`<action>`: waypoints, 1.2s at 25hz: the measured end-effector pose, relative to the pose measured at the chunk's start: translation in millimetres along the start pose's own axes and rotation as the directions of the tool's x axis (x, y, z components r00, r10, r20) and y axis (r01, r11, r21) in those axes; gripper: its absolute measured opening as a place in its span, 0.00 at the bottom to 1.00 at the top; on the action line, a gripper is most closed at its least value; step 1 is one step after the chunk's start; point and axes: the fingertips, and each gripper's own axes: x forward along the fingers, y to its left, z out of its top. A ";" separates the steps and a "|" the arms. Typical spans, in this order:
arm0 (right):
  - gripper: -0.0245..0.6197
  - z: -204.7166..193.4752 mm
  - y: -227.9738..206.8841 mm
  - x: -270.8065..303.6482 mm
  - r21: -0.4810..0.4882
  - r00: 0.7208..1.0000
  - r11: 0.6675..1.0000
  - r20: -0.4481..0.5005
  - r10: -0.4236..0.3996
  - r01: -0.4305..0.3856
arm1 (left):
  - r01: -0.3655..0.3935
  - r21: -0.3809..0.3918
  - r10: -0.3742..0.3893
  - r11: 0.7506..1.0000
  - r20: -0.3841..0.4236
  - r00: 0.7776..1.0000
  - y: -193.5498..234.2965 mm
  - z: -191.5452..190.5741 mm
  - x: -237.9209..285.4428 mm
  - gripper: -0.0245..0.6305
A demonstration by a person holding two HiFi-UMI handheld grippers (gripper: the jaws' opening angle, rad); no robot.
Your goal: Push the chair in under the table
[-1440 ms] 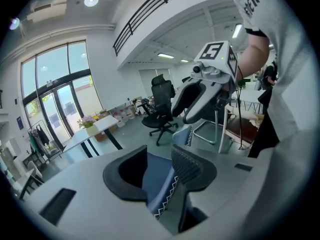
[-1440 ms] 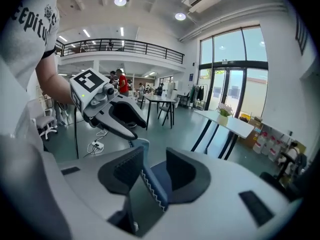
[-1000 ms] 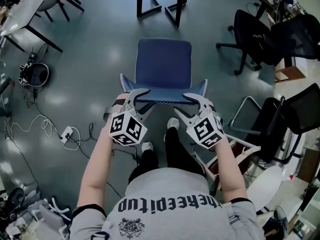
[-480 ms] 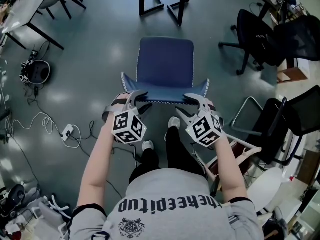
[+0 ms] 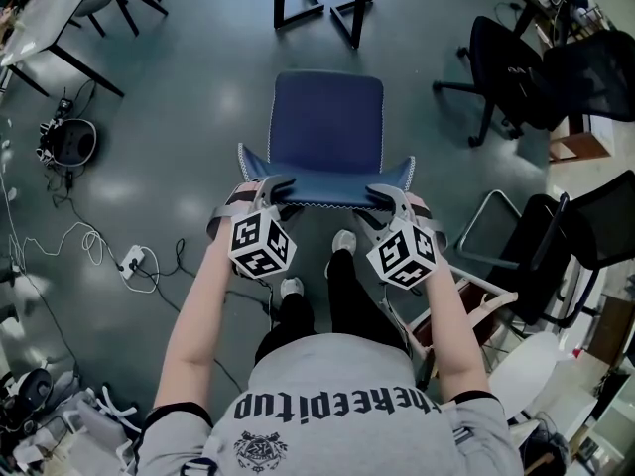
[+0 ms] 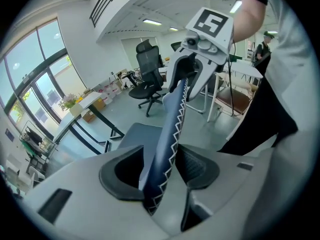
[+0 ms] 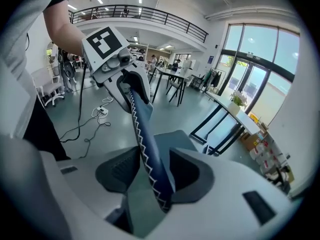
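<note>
Straddling the chair's (image 5: 327,127) top edge, left gripper (image 5: 278,188) and right gripper (image 5: 382,194) stand wide, the right's jaws just narrowing.
Chair near, table (image 5: 359,3) far; pushing high with loose jaws could tip it.

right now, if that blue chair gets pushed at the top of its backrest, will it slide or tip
Probably slides: the floor looks smooth and glossy. Pushing high on the backrest could tip the chair forward. The stitched, padded edge may give slightly.
</note>
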 end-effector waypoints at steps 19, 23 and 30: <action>0.21 5.6 -8.6 15.2 -0.096 1.000 0.995 0.027 -0.004 0.007 | 0.003 0.065 -0.004 0.998 0.006 1.000 11.8 0.2 7.2 0.22; 0.20 9.6 -18.9 20.6 -0.106 0.999 0.994 0.042 0.011 -0.006 | 0.015 0.055 -0.015 0.998 0.000 1.000 24.3 0.9 11.3 0.22; 0.19 12.8 -38.9 28.3 -0.127 0.996 0.991 0.069 0.048 -0.039 | 0.004 0.038 -0.004 0.999 0.005 1.000 44.4 6.3 20.4 0.23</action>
